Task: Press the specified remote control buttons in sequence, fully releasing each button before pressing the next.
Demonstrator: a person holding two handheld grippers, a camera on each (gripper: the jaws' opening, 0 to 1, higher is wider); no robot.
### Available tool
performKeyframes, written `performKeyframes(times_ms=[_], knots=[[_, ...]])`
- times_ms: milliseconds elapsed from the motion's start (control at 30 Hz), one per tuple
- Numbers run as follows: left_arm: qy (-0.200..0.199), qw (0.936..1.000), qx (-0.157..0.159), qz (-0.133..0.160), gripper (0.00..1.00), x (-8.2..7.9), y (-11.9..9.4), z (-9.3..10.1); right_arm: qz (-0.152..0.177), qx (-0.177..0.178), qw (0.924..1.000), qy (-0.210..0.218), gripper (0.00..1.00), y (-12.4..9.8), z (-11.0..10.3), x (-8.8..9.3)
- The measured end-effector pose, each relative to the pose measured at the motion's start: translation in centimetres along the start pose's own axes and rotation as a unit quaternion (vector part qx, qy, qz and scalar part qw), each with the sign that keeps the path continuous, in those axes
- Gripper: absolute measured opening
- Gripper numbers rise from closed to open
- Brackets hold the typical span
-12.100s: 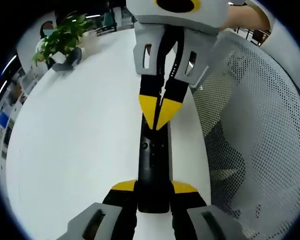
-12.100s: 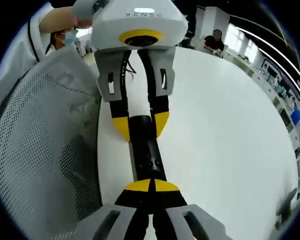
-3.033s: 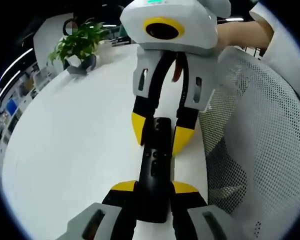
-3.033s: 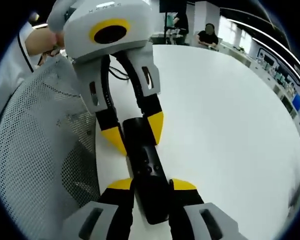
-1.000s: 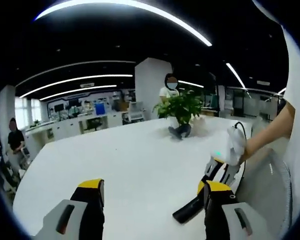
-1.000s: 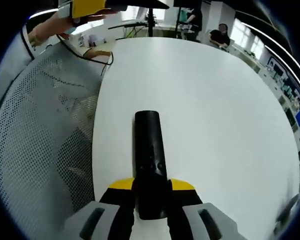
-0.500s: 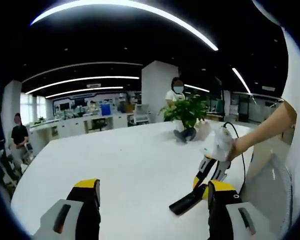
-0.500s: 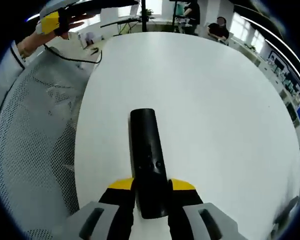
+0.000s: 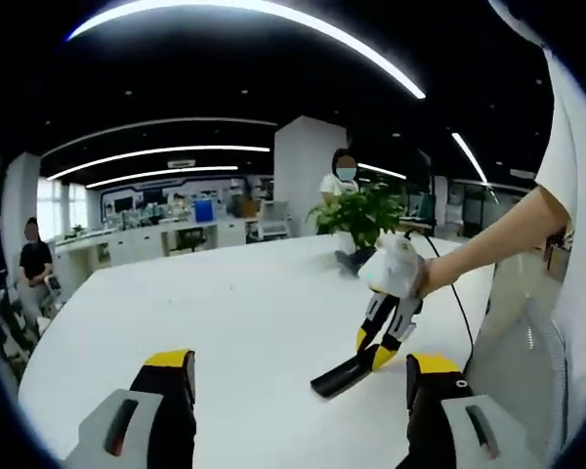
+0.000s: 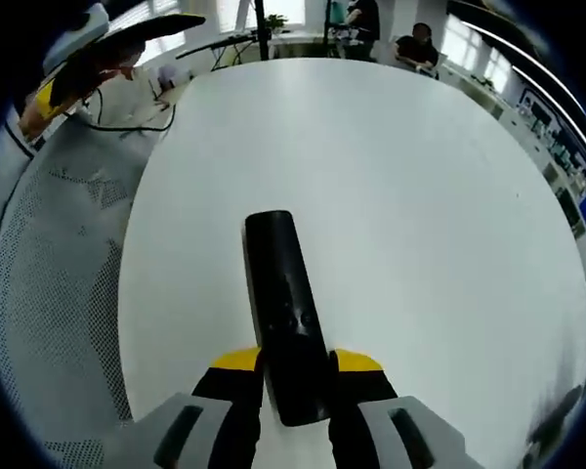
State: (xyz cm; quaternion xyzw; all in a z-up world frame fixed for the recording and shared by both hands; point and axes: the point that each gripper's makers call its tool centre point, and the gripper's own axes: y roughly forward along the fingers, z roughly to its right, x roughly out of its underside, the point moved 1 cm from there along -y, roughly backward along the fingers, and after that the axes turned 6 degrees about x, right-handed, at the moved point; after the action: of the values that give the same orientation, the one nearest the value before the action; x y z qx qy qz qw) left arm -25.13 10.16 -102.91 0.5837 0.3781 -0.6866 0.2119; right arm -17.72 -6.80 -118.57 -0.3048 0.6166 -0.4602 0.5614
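left gripper view: own left gripper (image 9: 291, 391) at the bottom, yellow-tipped jaws spread wide, nothing between them. beyond, broad white table (image 9: 225, 313). right of centre, right gripper (image 9: 379, 350) held by a hand (image 9: 432, 277), yellow tips clamped on one end of the black remote control (image 9: 337, 375); remote's far end low, at or near the tabletop, contact unclear. potted plant (image 9: 359, 217) at the table's far edge. white mesh chair back (image 9: 513, 362) at far right.

right gripper view: mesh chair back (image 10: 49, 293) along the left. left gripper (image 10: 63, 61) at top left, small, partly cut off. centre: remote control (image 10: 283, 313) lengthwise above the table (image 10: 439, 225), near end pinched between the right gripper's (image 10: 295, 376) yellow jaws, small buttons visible on the upper face.
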Motion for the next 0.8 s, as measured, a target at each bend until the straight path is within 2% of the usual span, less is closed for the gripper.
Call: performKeyframes(times_ms=[800], knots=[[-0.008,1.0,-0.002,-0.001,0.92,0.0,-0.8,-0.3,-0.008,0.018,0.9997,0.014,0.24,1.4,5.4,-2.0]])
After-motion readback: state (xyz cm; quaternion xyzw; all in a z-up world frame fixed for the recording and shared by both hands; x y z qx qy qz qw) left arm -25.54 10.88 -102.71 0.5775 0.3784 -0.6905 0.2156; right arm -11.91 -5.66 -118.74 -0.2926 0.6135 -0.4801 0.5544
